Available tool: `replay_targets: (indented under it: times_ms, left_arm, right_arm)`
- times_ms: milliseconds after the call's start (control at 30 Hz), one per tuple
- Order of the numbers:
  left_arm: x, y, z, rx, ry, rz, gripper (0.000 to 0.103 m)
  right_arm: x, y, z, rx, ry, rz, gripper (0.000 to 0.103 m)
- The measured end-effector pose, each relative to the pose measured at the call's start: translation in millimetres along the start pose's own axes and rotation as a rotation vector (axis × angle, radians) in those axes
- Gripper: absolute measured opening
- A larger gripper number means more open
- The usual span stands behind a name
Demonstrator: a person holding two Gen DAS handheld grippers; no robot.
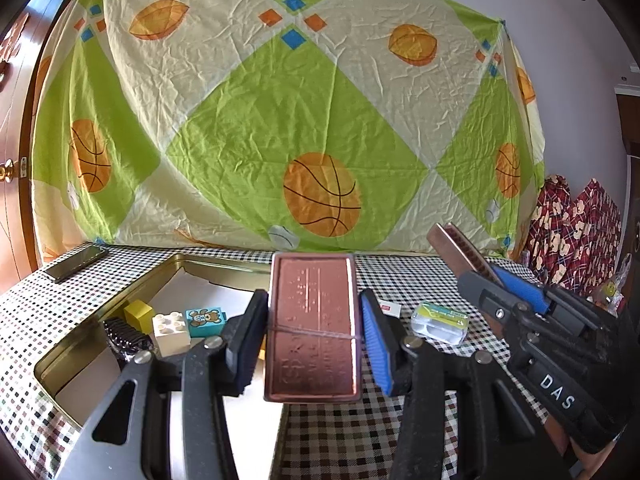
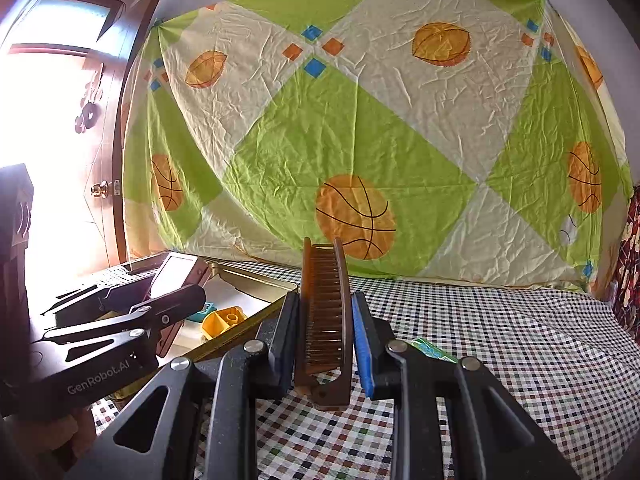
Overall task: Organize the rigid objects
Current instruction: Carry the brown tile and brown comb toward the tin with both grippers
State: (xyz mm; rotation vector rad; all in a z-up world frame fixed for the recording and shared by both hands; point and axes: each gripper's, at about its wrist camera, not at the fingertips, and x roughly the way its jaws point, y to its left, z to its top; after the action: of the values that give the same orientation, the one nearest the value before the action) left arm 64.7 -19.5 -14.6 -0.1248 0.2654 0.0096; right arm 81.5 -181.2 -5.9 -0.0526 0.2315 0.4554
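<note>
left gripper (image 1: 314, 336): clamped on copper tin (image 1: 313, 328), held above gold tray's (image 1: 132, 284) right edge | right gripper (image 2: 325, 338): clamped on brown folding comb (image 2: 325, 320), upright over checked tablecloth (image 2: 500, 340), right of tray

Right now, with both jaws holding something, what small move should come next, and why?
Probably carry the copper case in the left gripper leftward over the gold tin and lower it: the tin already holds blocks and sits just beside it.
</note>
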Motion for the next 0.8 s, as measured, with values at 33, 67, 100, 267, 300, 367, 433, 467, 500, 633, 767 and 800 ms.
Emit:
replay_targets:
  times_ms: [33, 67, 100, 267, 300, 367, 433, 467, 500, 633, 767, 800]
  left_arm:
    - [-0.2, 2.2, 0.3, -0.005, 0.000, 0.001, 0.046]
    - [-0.5, 4.8, 0.4, -0.012, 0.001, 0.000, 0.046]
    - [-1.0, 7.7, 0.7, -0.019, 0.001, 0.000, 0.046]
    - [-3.8, 17.1, 1.1, -0.025, 0.000, 0.015, 0.046]
    - [-3.6, 19.7, 1.5, -0.029, 0.003, 0.017, 0.046]
    - [-4.4, 24.8, 1.8, -0.042, 0.004, 0.019, 0.046]
    - [-5.5, 28.8, 2.0, -0.044, 0.003, 0.026, 0.046]
    - [-6.0, 30.7, 2.2, -0.047, 0.002, 0.028, 0.046]
    - [-5.9, 32.3, 2.5, -0.049, 0.003, 0.029, 0.046]
    - [-6.5, 39.5, 2.5, -0.054, 0.004, 0.041, 0.046]
    - [-7.4, 46.6, 2.9, -0.064, 0.007, 0.047, 0.046]
    - [-7.9, 47.9, 2.9, -0.063, 0.006, 0.050, 0.046]
  right_arm:
    - [0.8, 2.5, 0.3, -0.002, 0.001, 0.003, 0.027]
    - [1.2, 4.9, 0.4, -0.005, 0.001, 0.005, 0.028]
    - [1.2, 7.5, 0.6, -0.009, -0.001, 0.006, 0.028]
    - [0.9, 18.4, 1.4, -0.025, -0.007, 0.017, 0.028]
    - [1.4, 20.5, 1.9, -0.028, -0.008, 0.018, 0.028]
    - [3.1, 24.5, 2.1, -0.030, -0.006, 0.025, 0.028]
    - [6.9, 29.2, 2.2, -0.035, 0.004, 0.035, 0.028]
    - [8.6, 31.2, 2.2, -0.036, 0.007, 0.039, 0.028]
    - [10.0, 33.0, 2.4, -0.035, 0.007, 0.044, 0.028]
    - [12.4, 42.5, 3.2, -0.044, 0.007, 0.058, 0.028]
    - [11.6, 51.5, 3.3, -0.060, 0.001, 0.067, 0.028]
    - [11.6, 53.1, 3.5, -0.062, 0.001, 0.070, 0.028]
